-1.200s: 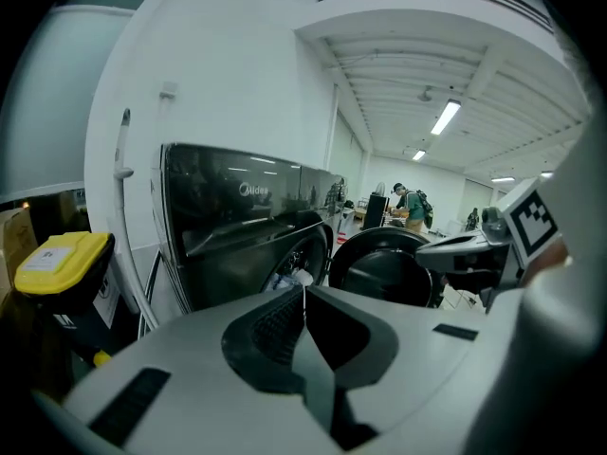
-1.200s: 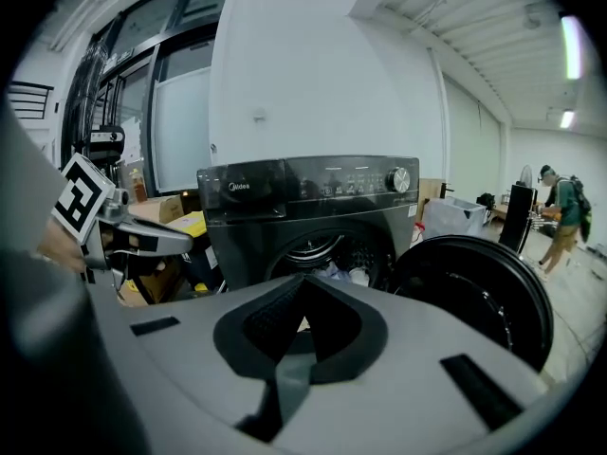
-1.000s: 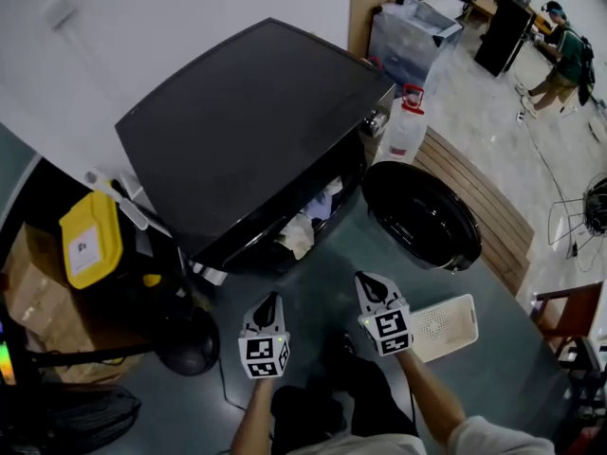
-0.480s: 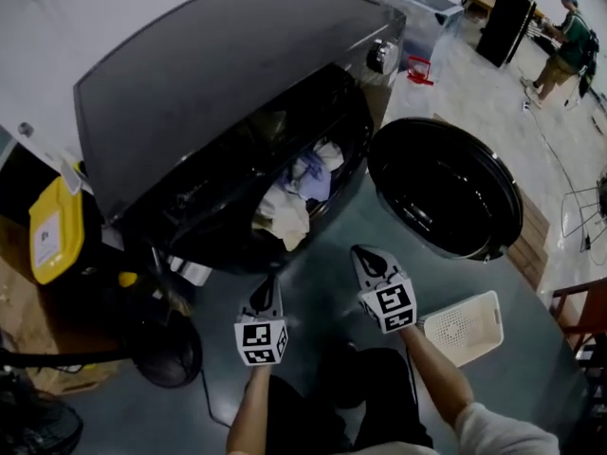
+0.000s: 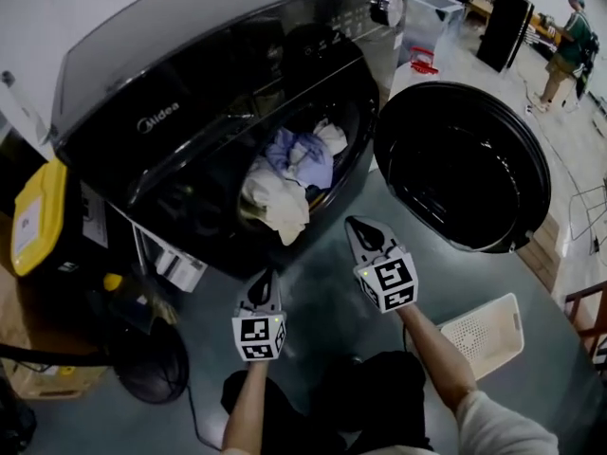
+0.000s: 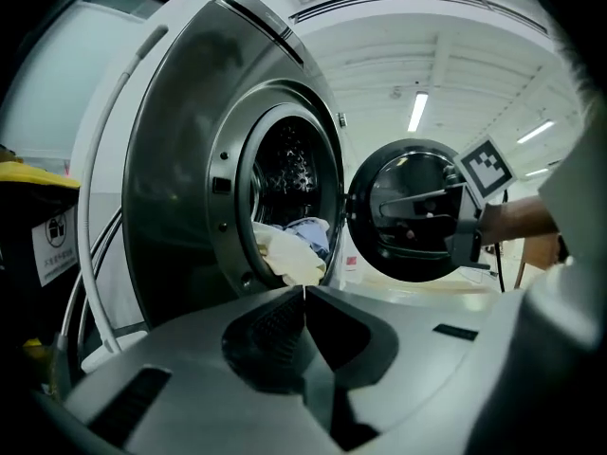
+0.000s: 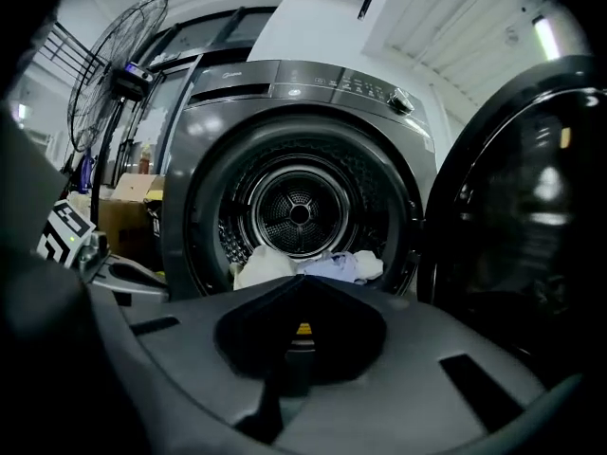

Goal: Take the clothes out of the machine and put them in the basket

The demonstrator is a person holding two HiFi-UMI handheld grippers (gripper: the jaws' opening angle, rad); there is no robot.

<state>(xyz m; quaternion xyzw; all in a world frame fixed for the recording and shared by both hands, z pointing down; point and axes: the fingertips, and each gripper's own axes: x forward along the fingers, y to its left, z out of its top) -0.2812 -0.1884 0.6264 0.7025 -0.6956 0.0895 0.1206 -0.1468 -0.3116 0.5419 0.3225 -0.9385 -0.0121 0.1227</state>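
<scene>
Your left gripper (image 5: 266,278) and right gripper (image 5: 355,224) reach forward side by side, a little apart. Both have their jaws closed together, with nothing between them.

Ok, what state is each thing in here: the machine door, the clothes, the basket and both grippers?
Machine door: swung wide open.
Clothes: in the drum, piled at its mouth.
Basket: on the floor, empty.
Left gripper: jaws shut, nothing held.
Right gripper: jaws shut, nothing held.
</scene>
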